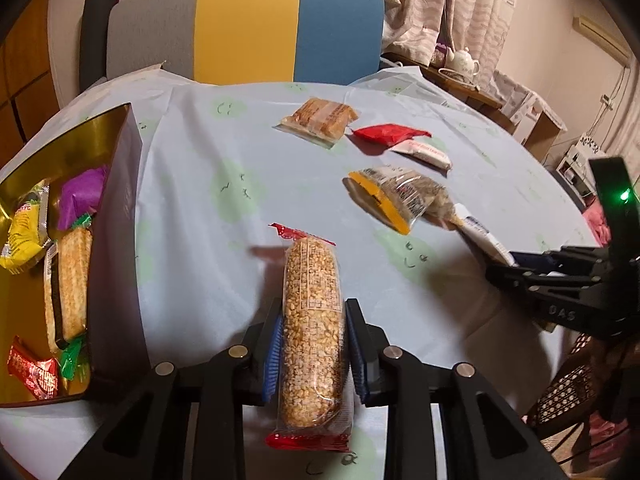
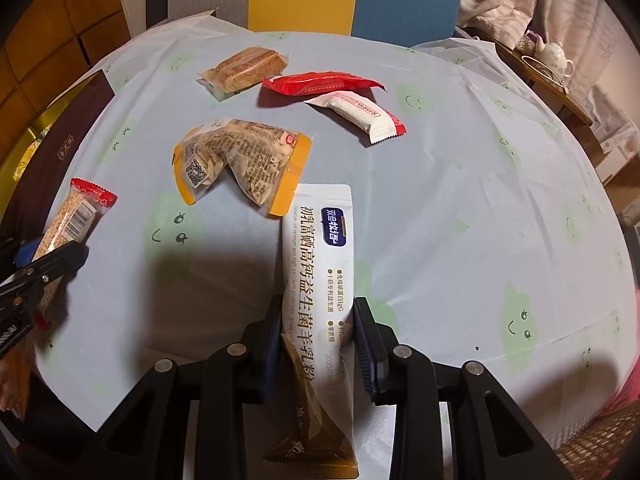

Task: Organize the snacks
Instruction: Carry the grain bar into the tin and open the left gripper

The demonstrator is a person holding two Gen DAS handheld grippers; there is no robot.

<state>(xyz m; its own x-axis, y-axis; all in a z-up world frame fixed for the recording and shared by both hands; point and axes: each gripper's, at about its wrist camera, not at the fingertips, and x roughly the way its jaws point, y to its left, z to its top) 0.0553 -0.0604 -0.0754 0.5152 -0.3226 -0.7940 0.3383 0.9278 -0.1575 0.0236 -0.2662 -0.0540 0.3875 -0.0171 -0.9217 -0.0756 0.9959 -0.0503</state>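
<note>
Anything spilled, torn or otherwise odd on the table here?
Nothing stands out. Each claw, left and right, holds an intact packet; the other snacks lie sealed on the cloth, nothing spilled.

A box (image 1: 120, 184) is sitting at the left edge of the table (image 1: 224, 152), with several snacks (image 1: 68, 272) lying in it. Four packets (image 1: 318, 122) are lying on the table in the upper middle, and a chair (image 1: 240, 32) is standing behind.

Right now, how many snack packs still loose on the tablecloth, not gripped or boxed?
4. Brown cake bar at the far side, red pack to its right, white pack beside the red one, orange-edged clear bag nearer. More may lie out of frame.
</note>
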